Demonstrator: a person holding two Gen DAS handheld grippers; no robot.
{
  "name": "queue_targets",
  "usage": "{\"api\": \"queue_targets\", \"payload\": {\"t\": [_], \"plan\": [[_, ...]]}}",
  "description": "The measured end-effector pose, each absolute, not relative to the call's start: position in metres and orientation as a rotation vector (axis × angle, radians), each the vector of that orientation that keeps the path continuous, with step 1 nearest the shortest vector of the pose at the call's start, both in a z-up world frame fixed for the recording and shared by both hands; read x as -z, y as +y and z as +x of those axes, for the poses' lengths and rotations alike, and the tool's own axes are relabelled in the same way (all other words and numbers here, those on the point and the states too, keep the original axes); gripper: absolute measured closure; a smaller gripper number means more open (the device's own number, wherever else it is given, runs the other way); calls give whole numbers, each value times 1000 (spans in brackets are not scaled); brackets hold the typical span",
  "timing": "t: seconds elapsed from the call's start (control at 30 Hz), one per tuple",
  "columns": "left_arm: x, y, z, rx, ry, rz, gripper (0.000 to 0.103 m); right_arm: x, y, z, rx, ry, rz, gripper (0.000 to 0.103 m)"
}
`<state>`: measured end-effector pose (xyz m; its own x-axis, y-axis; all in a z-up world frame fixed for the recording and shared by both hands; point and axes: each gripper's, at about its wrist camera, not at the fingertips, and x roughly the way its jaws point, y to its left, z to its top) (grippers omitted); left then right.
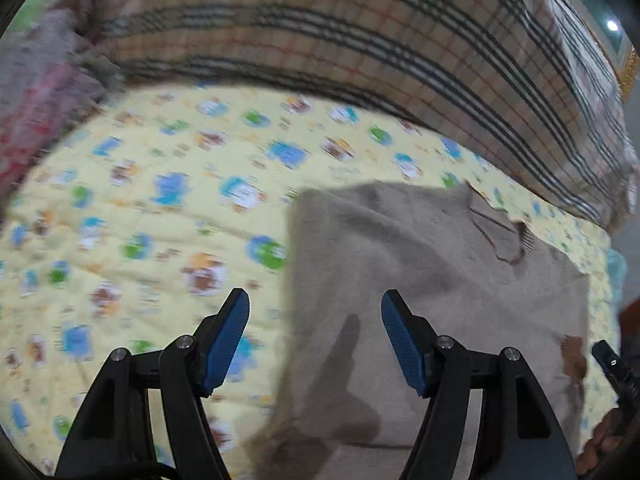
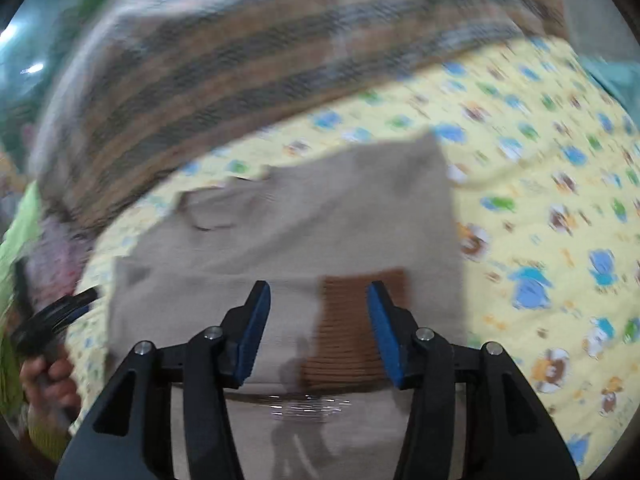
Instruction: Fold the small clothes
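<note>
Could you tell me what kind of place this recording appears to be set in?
Most likely a bedroom at home, with the work done on a bed. A yellow cartoon-print quilt covers the surface, a plaid blanket is heaped behind it, and a beige garment lies spread flat for folding. Both grippers are open.

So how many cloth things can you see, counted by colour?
Beige: 1, the small garment with a brown patch, lying flat.
Yellow: 1, the cartoon-print sheet under it.
Plaid brown: 1, the blanket behind.
Pinkish: 1, a blurry bundle at the left edge.
Total: 4.
Both hand-held grippers, left and right, are open and hold nothing.
</note>
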<state>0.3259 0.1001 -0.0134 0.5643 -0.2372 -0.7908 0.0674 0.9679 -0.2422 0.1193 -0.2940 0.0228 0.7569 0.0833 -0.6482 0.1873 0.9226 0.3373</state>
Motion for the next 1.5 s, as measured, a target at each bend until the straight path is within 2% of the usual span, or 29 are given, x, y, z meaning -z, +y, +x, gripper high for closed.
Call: {"api": "queue_targets", "payload": {"t": [0.1,0.17,0.2,0.27,0.33,0.37,0.43,0.5,0.57,0.73,1.03,1.27,1.5], "plan": [[24,88,333,222,969,-149,34,-13,-286,130,-139,772,484,51],[43,81,343,149,1016,-62,32,6,-290,142,-94,874,472,52],[52,82,350,108,1033,-34,29,15,-298,145,-10,914,446,56],[56,93,355,97,1028,-76,27,27,-326,142,67,891,479,96],[49,103,351,34,1015,-79,27,28,-351,134,125,873,582,100],[43,108,345,19,1003,-94,29,23,-354,127,158,853,587,93],[31,117,325,55,988,-143,28,8,-351,110,209,815,543,87],[21,122,293,79,982,-136,28,-1,-347,91,130,777,574,76],[17,124,264,87,982,-123,28,-14,-331,68,103,740,575,57],[18,135,179,155,1011,-109,28,-29,-302,10,43,686,596,55],[30,157,48,231,1070,-75,27,-22,-292,-99,44,692,614,53],[58,166,-14,343,1200,-179,27,-7,-289,-157,38,734,637,51],[68,151,-49,406,1219,-143,28,17,-282,-185,9,809,696,51]]}}
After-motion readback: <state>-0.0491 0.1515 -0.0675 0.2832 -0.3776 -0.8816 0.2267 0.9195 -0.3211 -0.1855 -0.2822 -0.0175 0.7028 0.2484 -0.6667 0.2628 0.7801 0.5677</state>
